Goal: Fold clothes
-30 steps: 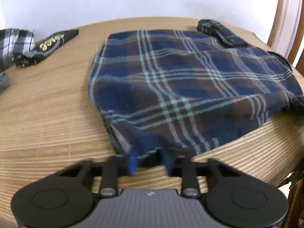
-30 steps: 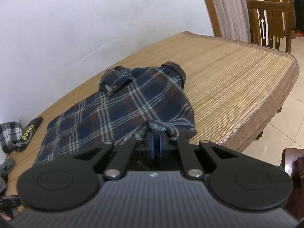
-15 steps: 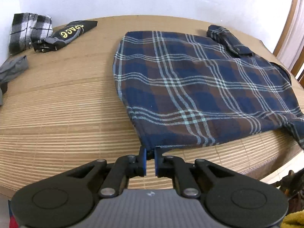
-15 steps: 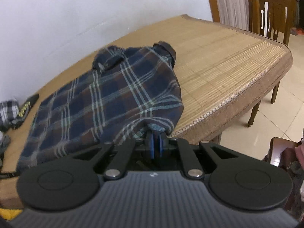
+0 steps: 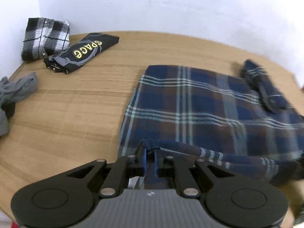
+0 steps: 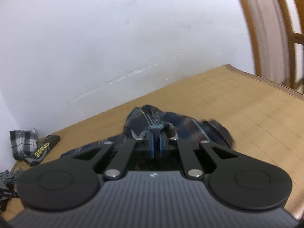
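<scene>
Your left gripper (image 5: 150, 158) and right gripper (image 6: 155, 146) both pinch the plaid shirt's (image 5: 209, 110) near hem; it's soft and floppy, so keep hold at the corners.

Navy-brown plaid shirt (image 5: 209, 114) lies flat, near hem lifted, folding over.

Bare surface (image 5: 76, 114) lies open left of the plaid shirt (image 5: 209, 110); folded clothes (image 5: 62, 45) crowd its far left corner against the wall (image 5: 152, 5).
</scene>
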The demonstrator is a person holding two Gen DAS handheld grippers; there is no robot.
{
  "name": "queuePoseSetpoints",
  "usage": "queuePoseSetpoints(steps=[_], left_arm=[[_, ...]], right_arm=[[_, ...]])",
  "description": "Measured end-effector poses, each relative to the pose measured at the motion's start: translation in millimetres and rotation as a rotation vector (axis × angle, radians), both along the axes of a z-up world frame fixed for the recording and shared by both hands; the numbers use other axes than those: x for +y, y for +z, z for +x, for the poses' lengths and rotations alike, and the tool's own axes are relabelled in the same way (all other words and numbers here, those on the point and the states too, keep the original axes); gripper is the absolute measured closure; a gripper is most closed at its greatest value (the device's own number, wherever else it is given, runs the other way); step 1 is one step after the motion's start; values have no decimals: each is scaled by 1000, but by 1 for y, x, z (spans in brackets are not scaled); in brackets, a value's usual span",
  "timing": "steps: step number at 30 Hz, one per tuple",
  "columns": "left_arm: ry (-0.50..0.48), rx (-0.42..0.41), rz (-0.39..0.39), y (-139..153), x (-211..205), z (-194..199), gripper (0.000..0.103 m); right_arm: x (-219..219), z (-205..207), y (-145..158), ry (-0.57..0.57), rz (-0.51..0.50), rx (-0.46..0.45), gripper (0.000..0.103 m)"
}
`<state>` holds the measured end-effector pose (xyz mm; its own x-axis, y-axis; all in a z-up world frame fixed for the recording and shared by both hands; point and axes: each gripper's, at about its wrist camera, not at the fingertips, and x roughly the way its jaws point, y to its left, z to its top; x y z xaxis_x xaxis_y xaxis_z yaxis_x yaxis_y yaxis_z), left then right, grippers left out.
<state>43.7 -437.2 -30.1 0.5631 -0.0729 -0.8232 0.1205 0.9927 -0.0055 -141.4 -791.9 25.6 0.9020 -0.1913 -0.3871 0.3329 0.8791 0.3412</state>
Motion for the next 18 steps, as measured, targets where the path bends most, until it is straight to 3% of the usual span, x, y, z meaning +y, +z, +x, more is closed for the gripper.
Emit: queuePoseSetpoints(steps=[4, 9, 14, 16, 18], left_arm=[[68, 48, 86, -35, -30, 55, 93], [138, 90, 141, -72, -41, 79, 92], [53, 44, 287, -78, -56, 64, 87], [28, 56, 284, -72, -50, 58, 84], [13, 77, 243, -61, -33, 49, 74]], right_arm=[[-24, 95, -28, 31, -11, 32, 94], [-42, 185, -83, 54, -8, 154, 94], [-52, 220, -138, 73, -21, 289, 92], [-51, 222, -144, 91, -43, 297, 91], [-52, 221, -135, 107, -47, 310, 87]])
